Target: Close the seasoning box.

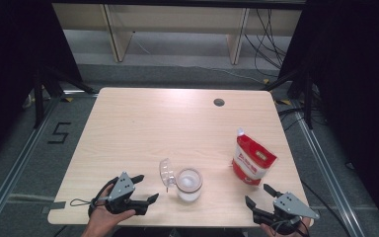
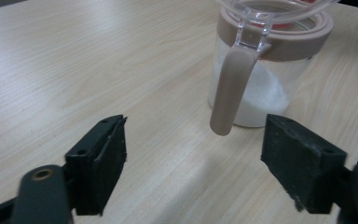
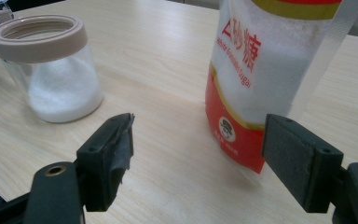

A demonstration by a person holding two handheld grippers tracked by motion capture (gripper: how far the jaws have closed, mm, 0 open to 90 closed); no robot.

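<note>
High view, from left to right: the left gripper point(image 1: 145, 188) lies low at the near left of the wooden table point(image 1: 143, 123), held in a hand point(image 1: 103, 217) that comes in over the near edge. Its jaws stand apart with nothing between them and point toward the jar point(image 1: 189, 184). No earlier picture is at hand, so I tell only how the jaws stand.

Just beside the left gripper, toward the middle of the near edge, stands the clear jar with a tan collar, partly filled with white grains. Its clear hinged lid point(image 1: 167, 173) is swung up and open on the jar's left side. In the left gripper view the jar point(image 2: 261, 98) stands close ahead, right of centre, and a tan latch strap point(image 2: 229, 91) hangs down its front from the lid hinge, between the camera and the glass; bare table lies between the two pads.

Farther right stands a red and white sugar bag point(image 1: 252, 160), upright with a slight lean, apart from the jar. In the right gripper view the bag point(image 3: 270, 70) rises close ahead, with the jar point(image 3: 51, 70) off to the left, mouth uncovered.

At the near right corner sits the right gripper point(image 1: 256, 195), its jaws spread wide and empty, aimed at the bag without touching it.

Beyond the far edge, a round cable hole point(image 1: 219, 102) marks the tabletop.
</note>
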